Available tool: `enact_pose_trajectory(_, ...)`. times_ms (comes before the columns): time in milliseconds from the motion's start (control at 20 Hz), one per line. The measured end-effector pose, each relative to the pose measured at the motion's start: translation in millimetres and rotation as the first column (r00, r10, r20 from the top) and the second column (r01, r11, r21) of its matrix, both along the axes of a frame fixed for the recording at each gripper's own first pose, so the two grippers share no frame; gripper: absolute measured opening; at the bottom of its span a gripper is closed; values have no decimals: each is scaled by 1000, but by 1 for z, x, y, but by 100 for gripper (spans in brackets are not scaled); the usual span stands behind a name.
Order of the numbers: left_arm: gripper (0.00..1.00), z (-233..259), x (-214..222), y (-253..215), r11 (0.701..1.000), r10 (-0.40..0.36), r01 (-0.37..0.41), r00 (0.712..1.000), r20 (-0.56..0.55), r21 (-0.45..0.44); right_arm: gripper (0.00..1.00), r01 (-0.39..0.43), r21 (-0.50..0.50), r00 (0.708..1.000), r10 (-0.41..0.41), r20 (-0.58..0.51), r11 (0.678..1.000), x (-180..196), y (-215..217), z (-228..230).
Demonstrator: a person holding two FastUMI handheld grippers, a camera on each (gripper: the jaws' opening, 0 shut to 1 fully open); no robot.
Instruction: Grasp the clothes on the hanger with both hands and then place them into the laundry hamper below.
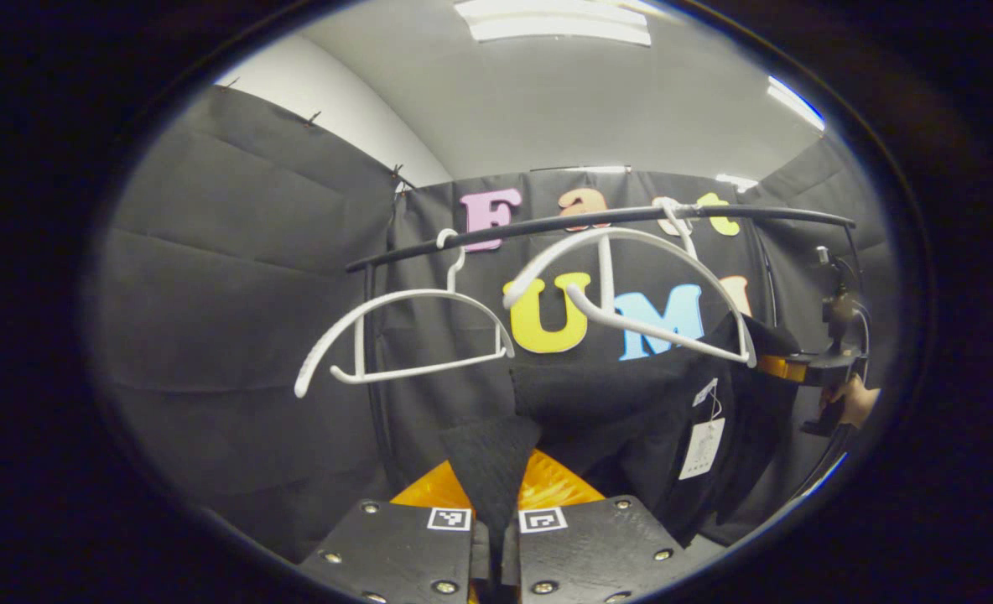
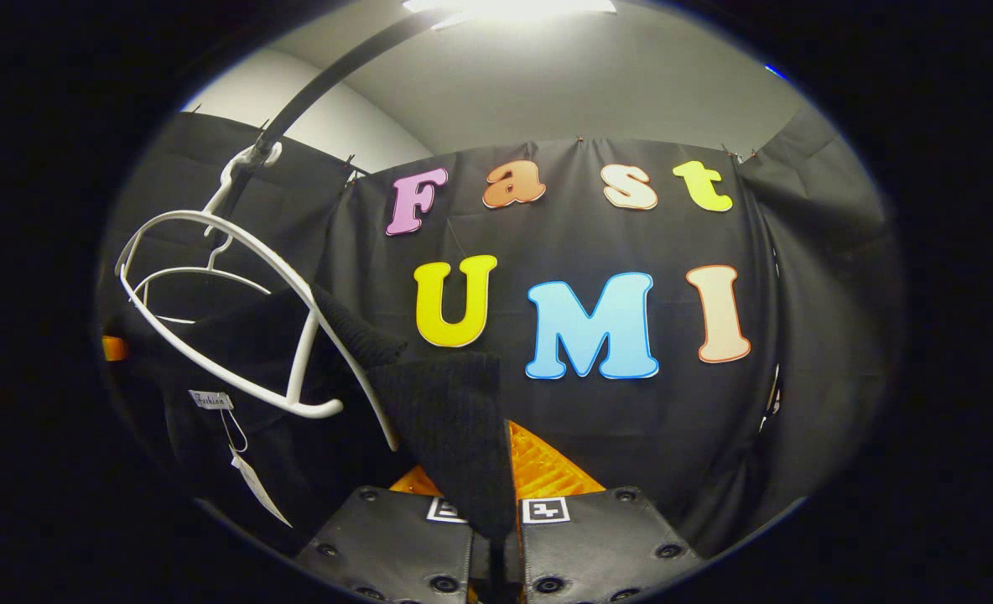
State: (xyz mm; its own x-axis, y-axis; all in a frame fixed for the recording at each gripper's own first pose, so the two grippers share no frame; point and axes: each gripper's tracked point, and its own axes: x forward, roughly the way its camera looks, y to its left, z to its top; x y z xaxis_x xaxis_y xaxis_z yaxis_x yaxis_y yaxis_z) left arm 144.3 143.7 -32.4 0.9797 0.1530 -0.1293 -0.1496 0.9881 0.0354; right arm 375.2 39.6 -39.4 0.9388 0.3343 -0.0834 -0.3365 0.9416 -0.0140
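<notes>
Garment pinched at both ends

Both pairs of jaws are closed on the black garment (image 1: 631, 403): left gripper (image 1: 496, 524) and right gripper (image 2: 492, 516) at bottom centre, stretching it clear of the white hanger (image 1: 656, 285) mid-frame. Hamper unseen.

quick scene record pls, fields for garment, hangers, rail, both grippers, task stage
garment: black knit top, off the hanger's shoulders, hanging below it with a white tag
hangers: two white ones; the near hanger is tilted, the other hanger is bare
rail: black bar carrying both hangers
left hand-held gripper: shut on a fold of the knit top
right hand-held gripper: shut on another fold of it
task stage: garment gripped by both, not yet lowered; hamper location cannot be told
</notes>
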Motion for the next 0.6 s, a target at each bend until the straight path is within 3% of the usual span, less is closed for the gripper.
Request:
enact_pose_trajectory(250, 6, -11, 15, -23, 1000, -20, 20, 1000, -13, -7, 8, 40, -5, 998, -40, -48, 999, -5, -18, -17)
enact_pose_trajectory(450, 6, -26, 42, -45, 1000, -31, 31, 999, -35, 0, 8, 15, -42, 995, -19, -95, 999, -22, -16, -41)
enact_pose_trajectory(600, 6, -40, 36, -49, 1000, -27, 27, 998, -60, 11, 8, -9, -61, 994, 2, -112, 998, -38, -11, -53)
